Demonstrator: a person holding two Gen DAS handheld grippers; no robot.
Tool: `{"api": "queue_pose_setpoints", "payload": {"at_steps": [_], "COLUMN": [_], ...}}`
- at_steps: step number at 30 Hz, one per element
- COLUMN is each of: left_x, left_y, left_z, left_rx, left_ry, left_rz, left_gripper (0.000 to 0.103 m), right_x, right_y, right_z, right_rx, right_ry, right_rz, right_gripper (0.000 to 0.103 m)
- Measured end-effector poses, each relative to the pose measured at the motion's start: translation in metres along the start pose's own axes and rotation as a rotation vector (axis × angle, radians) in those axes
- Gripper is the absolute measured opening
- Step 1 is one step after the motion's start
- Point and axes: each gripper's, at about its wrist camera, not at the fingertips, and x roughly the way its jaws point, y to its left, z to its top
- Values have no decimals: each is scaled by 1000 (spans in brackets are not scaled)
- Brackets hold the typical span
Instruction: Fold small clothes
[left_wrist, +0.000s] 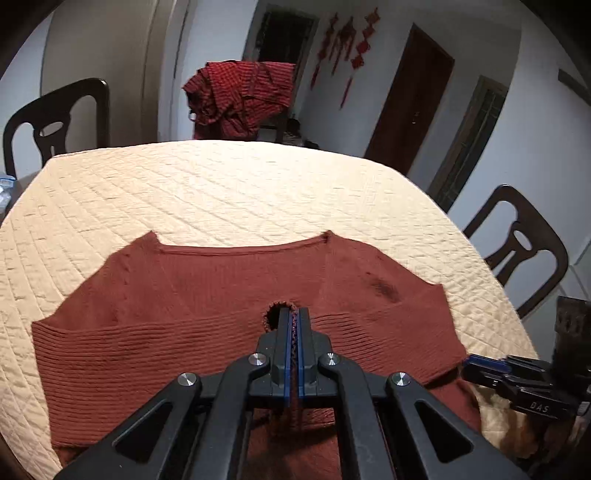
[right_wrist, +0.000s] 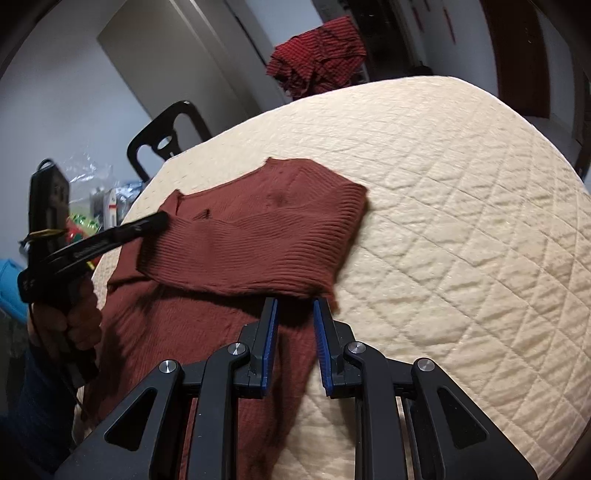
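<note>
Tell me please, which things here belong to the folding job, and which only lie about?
Job:
- rust sweater
- left claw, pinching its fabric
- right claw, open at its edge
- quilted table cover

Lying about:
- red checked garment on a chair
- dark chairs

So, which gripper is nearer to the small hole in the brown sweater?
Left. The left gripper has its closed tips right beside the hole, pinching knit there. The right gripper stands open at the sweater's folded edge, well away from the hole.
</note>
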Motion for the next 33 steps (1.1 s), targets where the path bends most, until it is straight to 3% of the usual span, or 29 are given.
{"api": "queue_pose_setpoints", "payload": {"at_steps": [2, 5, 11, 14, 16, 20, 25, 29, 33], "left_x": [10, 21, -4, -12, -9, 3, 2, 1, -9], "left_y": [8, 17, 15, 11, 9, 6, 7, 8, 14], "left_z": [-2, -7, -5, -4, -10, -25, -23, -35, -38], "left_rx": [-7, -38, -64, -56, -54, -37, -31, -46, -57], "left_ry": [24, 71, 6, -15, 19, 107, 94, 70, 63], "left_rz": [38, 28, 43, 26, 3, -6, -6, -7, 6], "left_gripper": [3, 4, 5, 5, 5, 5, 5, 6, 6], "right_x": [1, -3, -14, 3, 17, 11, 8, 35, 29], "right_y": [-2, 0, 10, 15, 14, 20, 16, 5, 0], "right_z": [-2, -3, 10, 19, 18, 19, 37, 43, 46], "right_rx": [-2, -13, -65, -87, -94, -138, -125, -111, -75], "right_ry": [12, 7, -63, -32, 17, 14, -27, 13, -6], "right_rz": [-7, -1, 4, -17, -60, -80, -79, -105, -81], "right_gripper": [20, 20, 20, 18, 14, 14, 14, 13, 13]}}
